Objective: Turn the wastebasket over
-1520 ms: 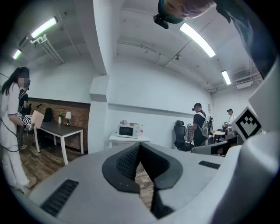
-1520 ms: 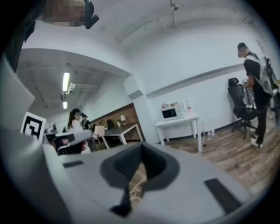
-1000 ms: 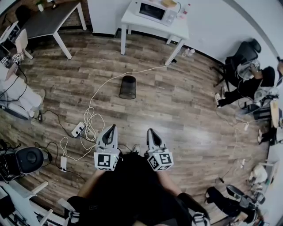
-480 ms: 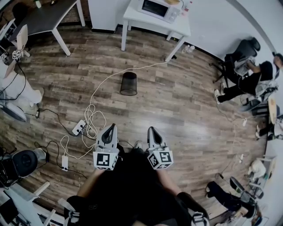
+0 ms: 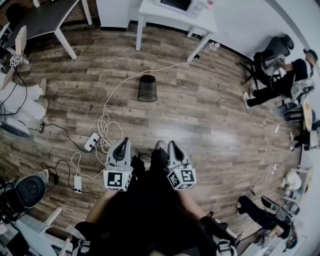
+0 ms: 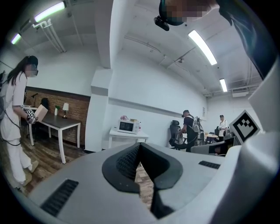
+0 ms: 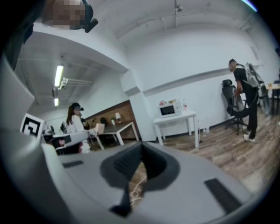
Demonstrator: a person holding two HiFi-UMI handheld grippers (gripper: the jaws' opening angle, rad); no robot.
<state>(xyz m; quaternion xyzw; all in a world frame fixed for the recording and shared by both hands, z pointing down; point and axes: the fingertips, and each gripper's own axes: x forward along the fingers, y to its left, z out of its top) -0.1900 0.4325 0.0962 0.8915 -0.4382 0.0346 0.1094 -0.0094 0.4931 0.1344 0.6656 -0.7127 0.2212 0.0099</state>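
i've stepped toward the basket [image 5: 147, 88], but it's still well ahead; left gripper [image 5: 124, 143] and right gripper [image 5: 173, 144] both pressed together, empty.

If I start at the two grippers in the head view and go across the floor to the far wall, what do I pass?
Left gripper and right gripper, both shut → loose coil of white cable → black mesh wastebasket → white table at the wall.

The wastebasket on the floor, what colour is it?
Black, with a mesh look. The wastebasket shows best in the head view.
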